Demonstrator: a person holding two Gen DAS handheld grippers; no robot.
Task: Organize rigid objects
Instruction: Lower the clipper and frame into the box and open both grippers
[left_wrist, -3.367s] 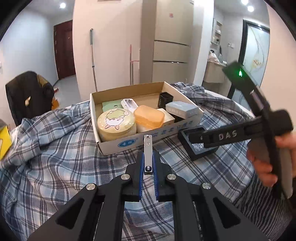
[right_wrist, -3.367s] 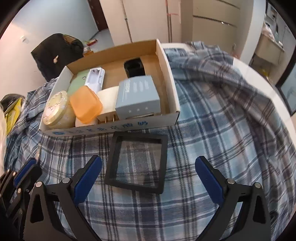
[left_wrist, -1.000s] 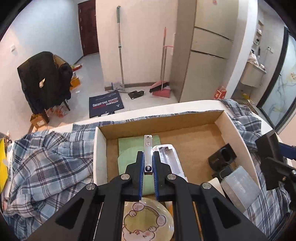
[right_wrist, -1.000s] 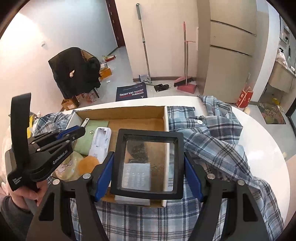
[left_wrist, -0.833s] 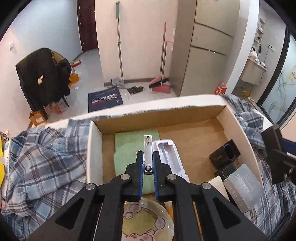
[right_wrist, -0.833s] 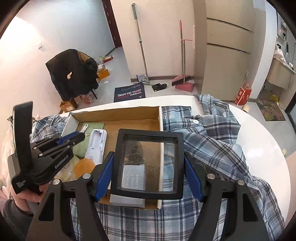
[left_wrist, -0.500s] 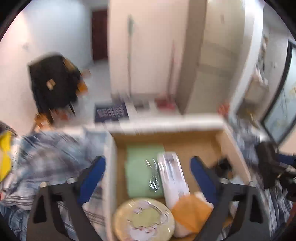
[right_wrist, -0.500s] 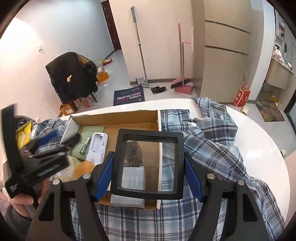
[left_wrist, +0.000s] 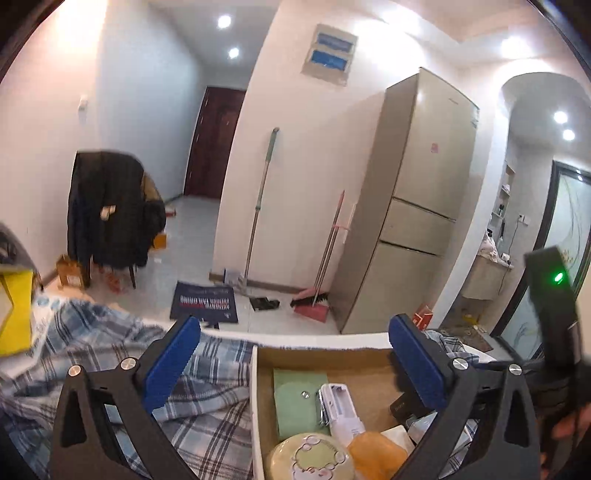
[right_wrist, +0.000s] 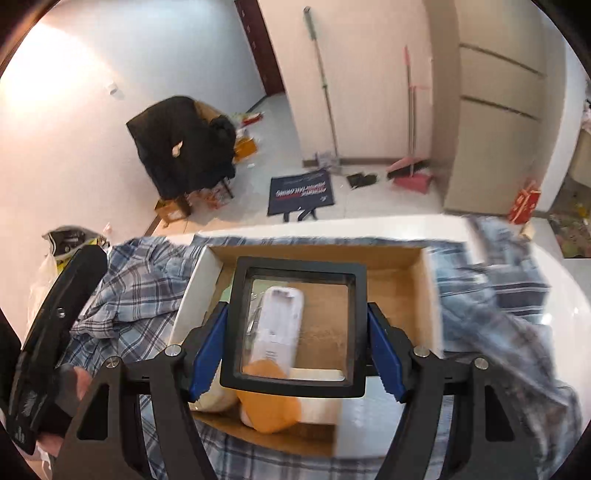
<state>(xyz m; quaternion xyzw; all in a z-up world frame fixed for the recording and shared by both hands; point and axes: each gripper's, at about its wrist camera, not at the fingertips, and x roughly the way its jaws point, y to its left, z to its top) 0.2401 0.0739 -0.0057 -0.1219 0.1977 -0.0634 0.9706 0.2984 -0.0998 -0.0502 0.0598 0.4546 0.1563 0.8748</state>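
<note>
Recessed ceiling lights (left_wrist: 224, 21) lit pale walls and a tiled floor (left_wrist: 192, 236). Ahead of the hand-held gripper stood a beige refrigerator (left_wrist: 413, 206), with a mop (left_wrist: 258, 206) and red broom (left_wrist: 317, 302) leaning beside it, and a jacket-draped chair (left_wrist: 110, 210) further left near a dark door (left_wrist: 214, 144).

Blue-plaid cloth (left_wrist: 207, 413) — black frame (right_wrist: 295, 325), orange case (right_wrist: 273, 406), brown box (left_wrist: 314, 360)
</note>
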